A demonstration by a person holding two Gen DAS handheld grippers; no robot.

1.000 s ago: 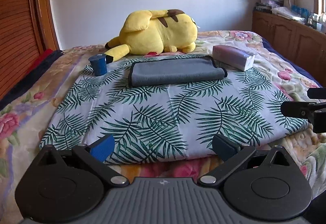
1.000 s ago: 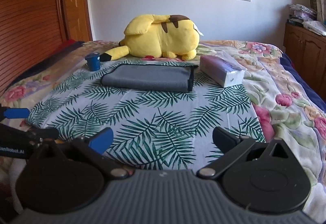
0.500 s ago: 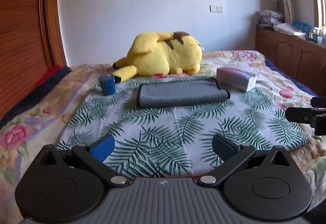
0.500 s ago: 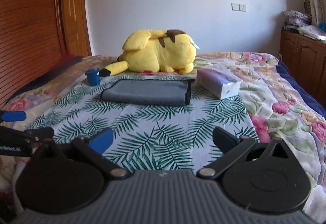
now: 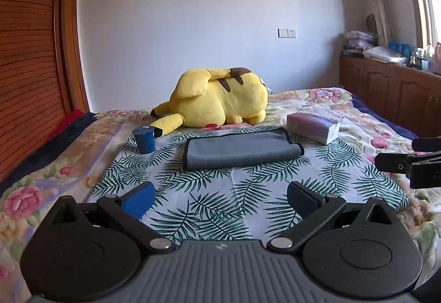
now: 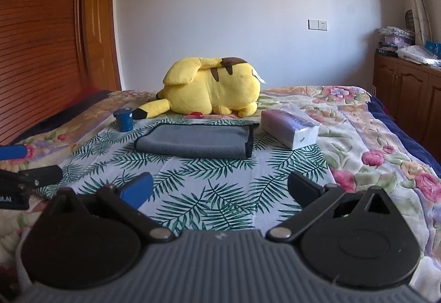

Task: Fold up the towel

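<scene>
A grey towel (image 5: 240,150) lies already folded on the palm-print sheet (image 5: 220,201), just in front of the yellow plush (image 5: 217,102). The left gripper (image 5: 219,197) and right gripper (image 6: 219,190) hang spread and empty, well short of it. Any further fold likely wants both corners pinched evenly. Only the right view shows the towel's stacked black-trimmed edges.

Matt grey cloth towel (image 5: 239,150), plush yellow toy (image 5: 220,99), glossy wooden cabinet (image 5: 391,96)

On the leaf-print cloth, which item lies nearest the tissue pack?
The folded grey towel, whose black-trimmed end almost meets the white tissue pack. The small blue cylinder stands at the towel's far side.
</scene>
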